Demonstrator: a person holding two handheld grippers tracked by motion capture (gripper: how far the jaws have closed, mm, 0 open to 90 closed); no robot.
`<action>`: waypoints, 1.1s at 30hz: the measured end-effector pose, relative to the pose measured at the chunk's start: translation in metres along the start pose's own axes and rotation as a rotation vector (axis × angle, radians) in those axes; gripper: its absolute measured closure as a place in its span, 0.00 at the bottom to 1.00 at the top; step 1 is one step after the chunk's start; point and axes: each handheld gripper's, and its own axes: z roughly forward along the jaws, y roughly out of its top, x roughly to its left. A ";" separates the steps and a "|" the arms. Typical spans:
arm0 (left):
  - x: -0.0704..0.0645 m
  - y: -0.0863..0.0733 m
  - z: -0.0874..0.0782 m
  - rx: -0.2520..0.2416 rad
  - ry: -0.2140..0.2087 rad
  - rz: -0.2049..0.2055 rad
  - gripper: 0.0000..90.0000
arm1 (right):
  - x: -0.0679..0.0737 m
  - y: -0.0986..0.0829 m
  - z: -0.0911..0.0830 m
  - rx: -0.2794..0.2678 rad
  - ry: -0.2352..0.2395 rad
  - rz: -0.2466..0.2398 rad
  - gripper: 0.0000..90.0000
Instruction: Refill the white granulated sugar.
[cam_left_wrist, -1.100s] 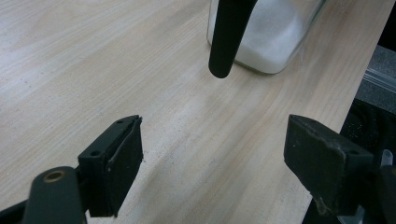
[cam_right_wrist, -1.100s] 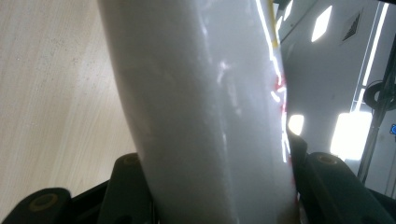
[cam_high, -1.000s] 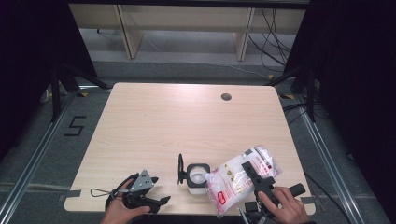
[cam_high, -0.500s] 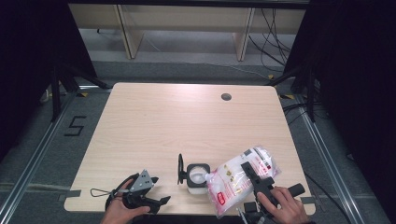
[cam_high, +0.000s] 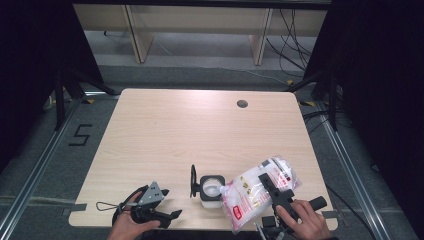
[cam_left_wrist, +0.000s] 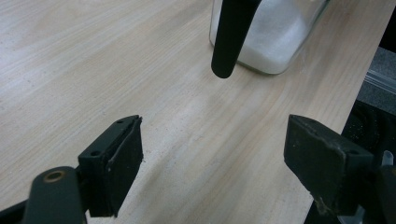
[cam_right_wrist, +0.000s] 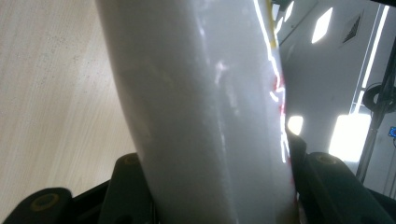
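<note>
Nothing moves since a second ago: the right gripper (cam_high: 274, 186) still pinches the bag (cam_high: 252, 192) tilted over the jar (cam_high: 210, 189) at the bench's near edge, so pouring continues, while the left gripper (cam_high: 170, 202) rests spread

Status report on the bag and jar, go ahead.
Right gripper shut on bag, tipped toward the open jar. Left gripper open, idle on the table. Jar's black lid stands beside it; nothing blocking.

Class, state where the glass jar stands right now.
High view: the glass jar stands near the table's front edge, between the left gripper and the bag.
</note>
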 end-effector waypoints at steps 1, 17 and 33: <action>-0.001 0.000 0.001 -0.009 -0.007 -0.011 0.21 | 0.000 0.000 0.000 0.001 0.000 0.001 0.60; 0.000 0.000 0.000 0.002 0.003 0.002 0.21 | 0.002 -0.001 -0.001 0.007 0.003 0.045 0.61; 0.001 0.000 0.000 0.004 0.004 0.007 0.22 | -0.001 -0.004 -0.001 -0.008 -0.002 0.036 0.63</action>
